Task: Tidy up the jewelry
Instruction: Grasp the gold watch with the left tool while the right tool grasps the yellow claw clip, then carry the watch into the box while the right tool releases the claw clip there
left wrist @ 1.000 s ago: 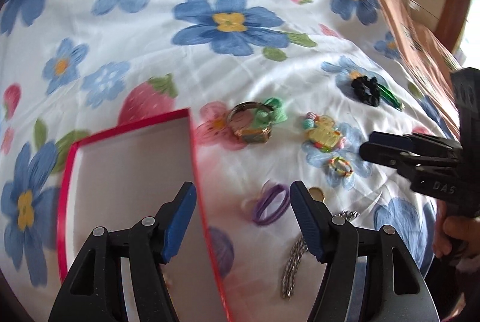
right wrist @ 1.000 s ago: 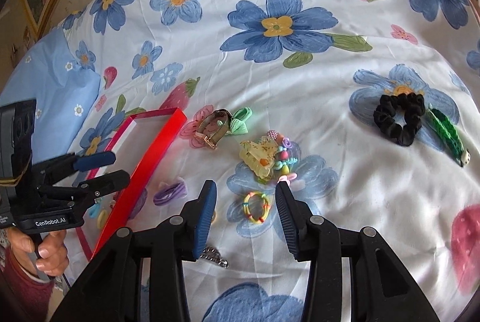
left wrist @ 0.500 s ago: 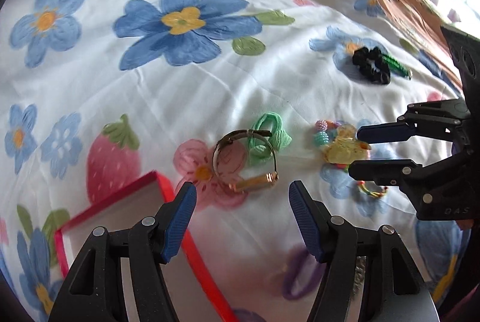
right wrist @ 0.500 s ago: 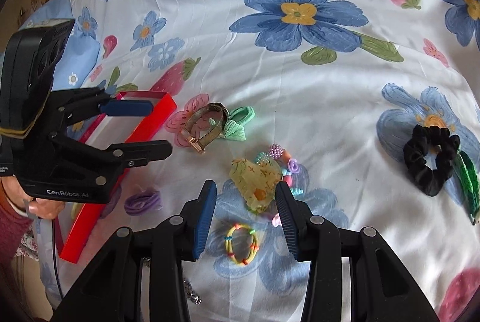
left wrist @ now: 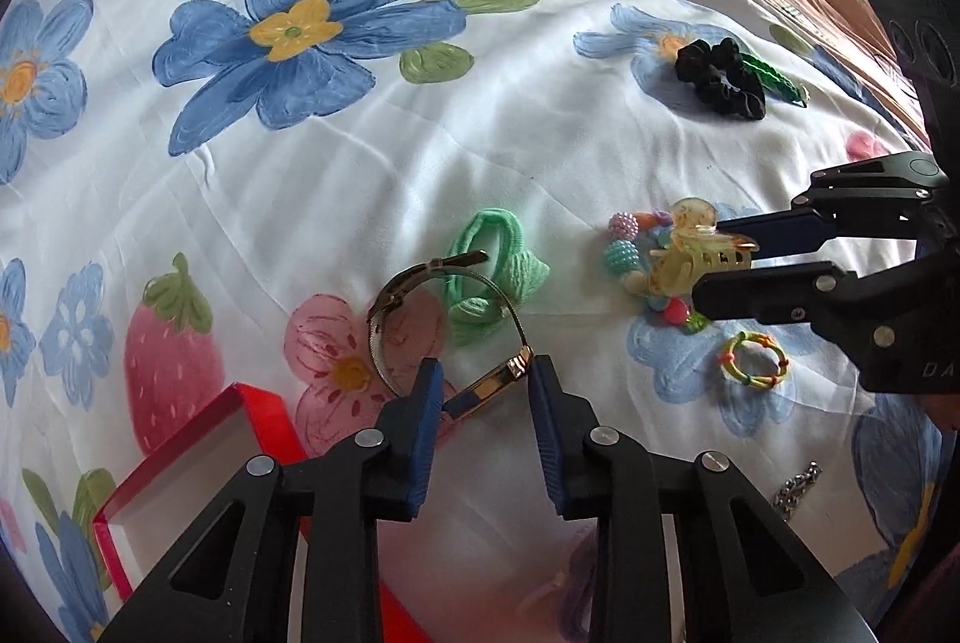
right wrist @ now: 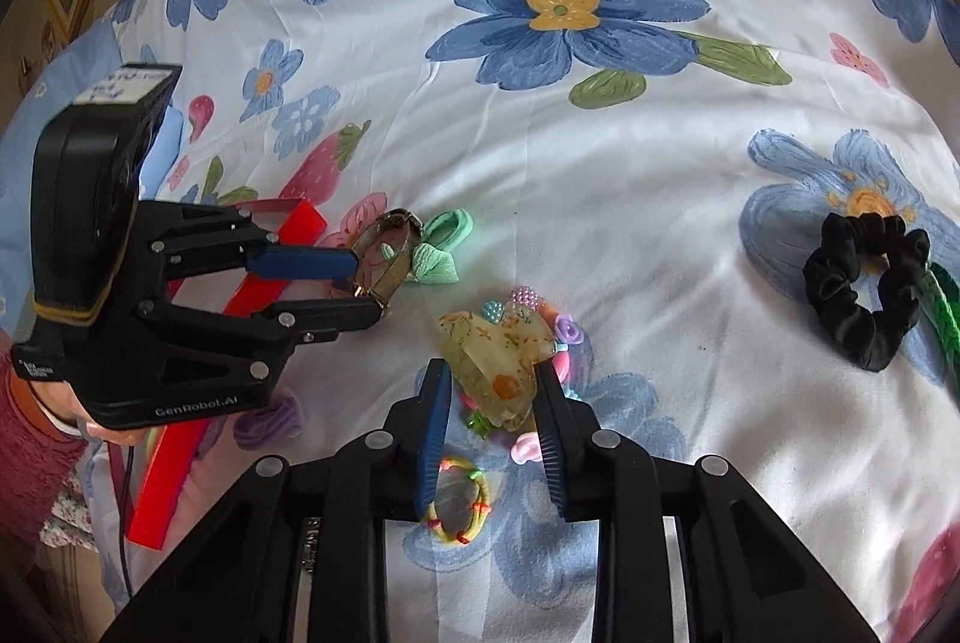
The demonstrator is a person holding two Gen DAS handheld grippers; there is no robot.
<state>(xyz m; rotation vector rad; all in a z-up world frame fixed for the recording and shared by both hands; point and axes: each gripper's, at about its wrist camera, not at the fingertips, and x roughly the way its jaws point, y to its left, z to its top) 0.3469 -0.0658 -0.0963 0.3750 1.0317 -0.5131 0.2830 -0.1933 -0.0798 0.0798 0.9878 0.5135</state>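
On the flowered bedsheet, my left gripper (left wrist: 485, 385) is open, its fingers on either side of the gold face of a metal-band watch (left wrist: 414, 307), seen too in the right wrist view (right wrist: 387, 253). My right gripper (right wrist: 491, 391) is open around a translucent yellow claw clip (right wrist: 495, 364), which lies on a beaded bracelet (left wrist: 624, 247). The clip shows in the left wrist view (left wrist: 690, 253) between the right fingers. A red box (left wrist: 180, 457) lies open at lower left.
A green hair tie (left wrist: 492, 265) touches the watch. A rainbow elastic (right wrist: 459, 505) lies under my right gripper. A black scrunchie (right wrist: 864, 283) with a green clip (left wrist: 774, 76), a purple hair tie (right wrist: 270, 418) and a silver chain (left wrist: 798, 484) lie around.
Both grippers moved forward and down. The left one left the box and now straddles the watch; the right one now straddles the claw clip. Both jaws have narrowed somewhat.
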